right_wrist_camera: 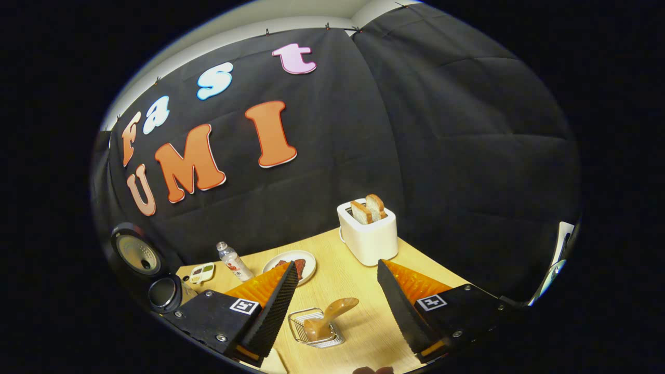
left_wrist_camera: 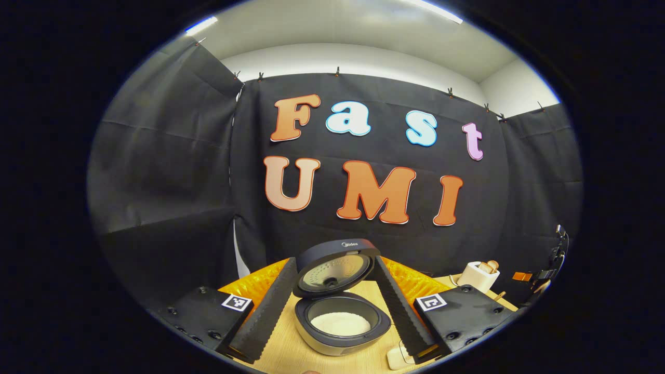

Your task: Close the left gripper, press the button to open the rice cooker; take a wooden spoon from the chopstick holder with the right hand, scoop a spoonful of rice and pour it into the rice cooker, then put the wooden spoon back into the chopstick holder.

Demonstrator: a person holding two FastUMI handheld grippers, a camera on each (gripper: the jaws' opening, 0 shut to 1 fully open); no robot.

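In the left gripper view the rice cooker point(left_wrist_camera: 340, 322) stands on the wooden table with its lid point(left_wrist_camera: 336, 266) raised; white rice point(left_wrist_camera: 340, 323) lies in its pot. My left gripper point(left_wrist_camera: 335, 306) is open, its fingers on either side of the cooker and short of it. In the right gripper view the wooden spoon point(right_wrist_camera: 328, 316) leans in the wire chopstick holder point(right_wrist_camera: 317, 327), bowl end up and to the right. My right gripper point(right_wrist_camera: 336, 298) is open above and just behind the holder, touching nothing. The open rice cooker point(right_wrist_camera: 150, 275) sits at the far left of that view.
A white toaster point(right_wrist_camera: 368, 234) with two bread slices stands at the back of the table point(right_wrist_camera: 358, 332). A plate of food point(right_wrist_camera: 298, 265), a small bottle point(right_wrist_camera: 234, 262) and a little dish point(right_wrist_camera: 201, 272) lie left of it. The toaster point(left_wrist_camera: 479, 275) also shows right of the cooker.
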